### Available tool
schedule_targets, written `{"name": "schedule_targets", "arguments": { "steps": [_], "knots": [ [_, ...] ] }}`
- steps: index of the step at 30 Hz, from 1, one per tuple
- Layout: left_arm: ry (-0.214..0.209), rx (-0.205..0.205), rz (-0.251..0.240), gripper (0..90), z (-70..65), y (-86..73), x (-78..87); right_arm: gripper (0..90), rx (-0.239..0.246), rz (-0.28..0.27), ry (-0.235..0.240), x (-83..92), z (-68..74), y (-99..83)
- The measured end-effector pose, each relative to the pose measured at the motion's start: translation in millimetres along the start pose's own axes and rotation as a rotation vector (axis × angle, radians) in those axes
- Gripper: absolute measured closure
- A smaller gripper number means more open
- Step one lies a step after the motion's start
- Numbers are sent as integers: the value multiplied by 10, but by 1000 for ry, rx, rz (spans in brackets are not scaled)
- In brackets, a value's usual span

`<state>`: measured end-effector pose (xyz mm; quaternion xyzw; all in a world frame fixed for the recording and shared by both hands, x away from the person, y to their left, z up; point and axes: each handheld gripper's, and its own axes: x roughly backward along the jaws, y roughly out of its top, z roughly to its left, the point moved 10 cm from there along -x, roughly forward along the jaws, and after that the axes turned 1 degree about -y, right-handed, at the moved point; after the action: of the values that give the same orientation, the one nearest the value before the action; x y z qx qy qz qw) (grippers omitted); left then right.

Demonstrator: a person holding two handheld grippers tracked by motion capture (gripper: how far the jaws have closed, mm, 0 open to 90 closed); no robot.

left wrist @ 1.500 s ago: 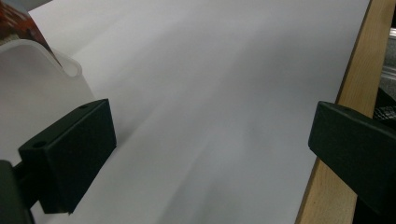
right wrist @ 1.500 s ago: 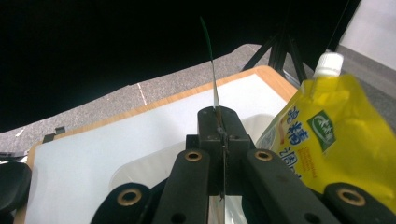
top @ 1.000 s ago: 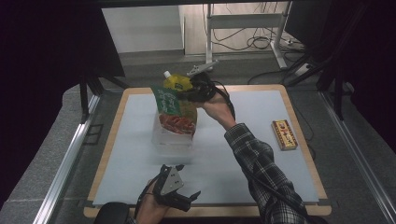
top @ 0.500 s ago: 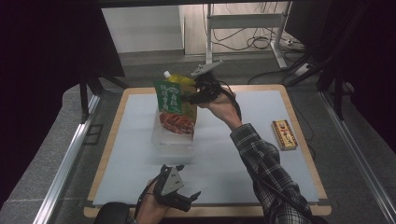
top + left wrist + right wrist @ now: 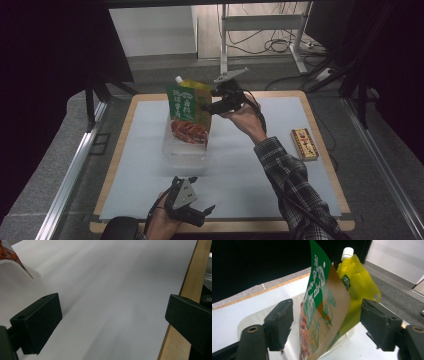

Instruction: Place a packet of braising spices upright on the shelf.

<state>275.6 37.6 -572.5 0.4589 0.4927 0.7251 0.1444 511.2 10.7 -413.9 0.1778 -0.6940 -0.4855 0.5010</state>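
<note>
A green snack pouch (image 5: 189,112) stands upright in a clear plastic container (image 5: 182,148) at the middle of the mat. Behind it stands a yellow pouch (image 5: 198,88) with a white spout. My right gripper (image 5: 210,107) is level at the green pouch's right edge. Its jaws have just been opening. In the right gripper view the green pouch (image 5: 322,315) is between the jaws of my right gripper (image 5: 329,325), clear of both pads, with the yellow pouch (image 5: 355,285) behind it. My left gripper (image 5: 201,196) rests open and empty near the front edge (image 5: 112,322).
A small red and yellow box (image 5: 305,144) lies on the mat at the right. The white mat (image 5: 240,165) covers a table with a wooden rim (image 5: 190,290). The container's wall (image 5: 17,282) is to the left of the left jaws.
The green pouch has gone from tilted to upright in the container. The right gripper has let go of it and drawn slightly to the right. The left gripper has not moved.
</note>
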Motion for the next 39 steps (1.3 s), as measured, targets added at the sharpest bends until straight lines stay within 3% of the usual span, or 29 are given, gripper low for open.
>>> {"name": "schedule_targets", "arguments": {
  "steps": [8,16,33,39],
  "knots": [
    [0,1,1,6,0,-2,-4,172,-29,-17,-2,82,-44,-73],
    [0,1,1,6,1,-3,-8,46,-12,-10,-25,153,-73,-186],
    [0,1,0,7,3,-4,-9,17,5,21,-26,271,-54,-389],
    [0,1,0,6,9,-8,-9,14,-15,30,-16,288,-39,-453]
  ]
}}
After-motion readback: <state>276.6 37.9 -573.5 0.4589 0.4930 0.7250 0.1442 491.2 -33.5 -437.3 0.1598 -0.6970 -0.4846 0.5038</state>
